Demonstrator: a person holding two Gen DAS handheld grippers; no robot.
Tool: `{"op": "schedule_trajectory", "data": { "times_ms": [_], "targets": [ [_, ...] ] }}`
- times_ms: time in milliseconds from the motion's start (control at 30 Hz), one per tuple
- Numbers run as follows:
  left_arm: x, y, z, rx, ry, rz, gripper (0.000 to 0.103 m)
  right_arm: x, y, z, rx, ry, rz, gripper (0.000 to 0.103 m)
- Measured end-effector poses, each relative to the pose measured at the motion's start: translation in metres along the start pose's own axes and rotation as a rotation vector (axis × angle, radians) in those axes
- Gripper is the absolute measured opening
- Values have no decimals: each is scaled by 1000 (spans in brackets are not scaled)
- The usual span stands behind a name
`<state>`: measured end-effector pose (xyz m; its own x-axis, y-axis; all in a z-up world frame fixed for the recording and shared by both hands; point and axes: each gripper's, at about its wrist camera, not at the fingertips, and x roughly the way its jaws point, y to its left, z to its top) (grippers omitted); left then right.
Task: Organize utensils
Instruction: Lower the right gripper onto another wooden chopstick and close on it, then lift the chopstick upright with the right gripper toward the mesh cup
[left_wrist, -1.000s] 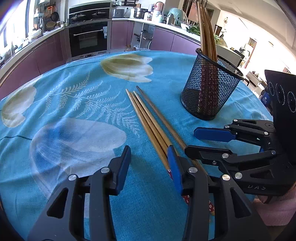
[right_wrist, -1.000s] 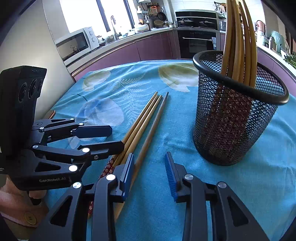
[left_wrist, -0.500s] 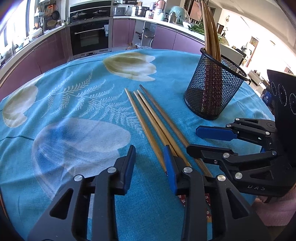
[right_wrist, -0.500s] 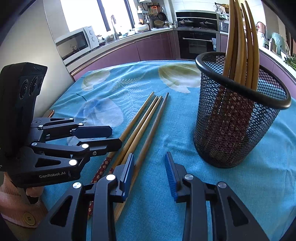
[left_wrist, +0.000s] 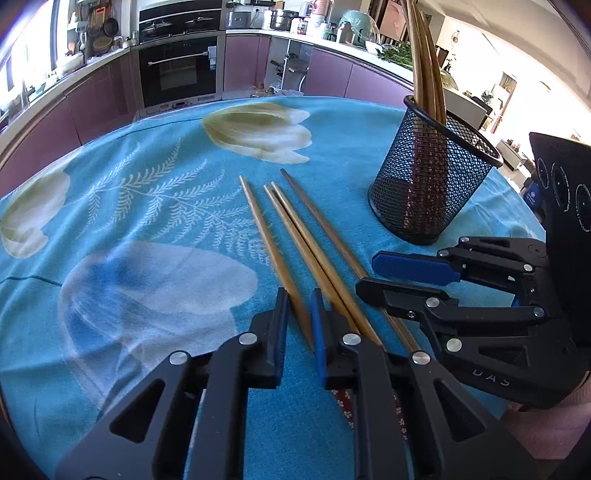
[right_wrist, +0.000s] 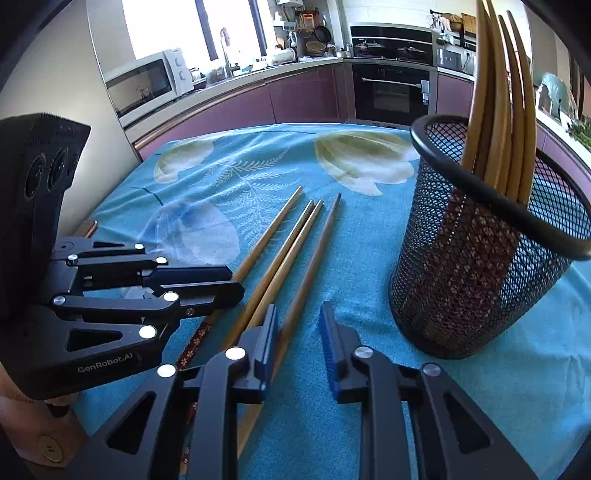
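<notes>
Mesh holder (left_wrist: 432, 177) blocks right; cloth (left_wrist: 147, 192) left lies open.

A home kitchen; built-in oven (left_wrist: 179, 72), microwave (right_wrist: 147, 86), purple cabinets (right_wrist: 303, 96).

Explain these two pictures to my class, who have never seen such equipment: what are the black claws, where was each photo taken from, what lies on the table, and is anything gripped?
There is no robot here. A person holds a two-finger clamp in each hand, and a wide-angle camera on each looks along its fingers. One picture comes from the left gripper, the other from the right gripper, and each also shows the other from the side. On the blue tablecloth lie four chopsticks beside a black mesh holder with more chopsticks standing inside. Both pairs of jaws have just been closing. The left has closed on the leftmost chopstick. The right does not yet pinch the rightmost chopstick between its jaws.
</notes>
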<state>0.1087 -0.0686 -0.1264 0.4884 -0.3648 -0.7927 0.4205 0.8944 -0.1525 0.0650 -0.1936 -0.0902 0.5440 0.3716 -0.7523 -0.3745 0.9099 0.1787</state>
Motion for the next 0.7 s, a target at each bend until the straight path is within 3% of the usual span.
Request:
{"op": "schedule_trajectory", "data": {
  "times_ms": [67,333,700],
  "targets": [
    [-1,1,0,-15,-2,-7,11,0,-4,-1,30,-1,26,10],
    [-9,2,-3,-52,-26,-23,8,-11,-19,-4,141,-42,82,6],
    [-11,-2,-7,-25,-14,-48,8,-10,-15,-5,110,-9,118,6]
  ]
}}
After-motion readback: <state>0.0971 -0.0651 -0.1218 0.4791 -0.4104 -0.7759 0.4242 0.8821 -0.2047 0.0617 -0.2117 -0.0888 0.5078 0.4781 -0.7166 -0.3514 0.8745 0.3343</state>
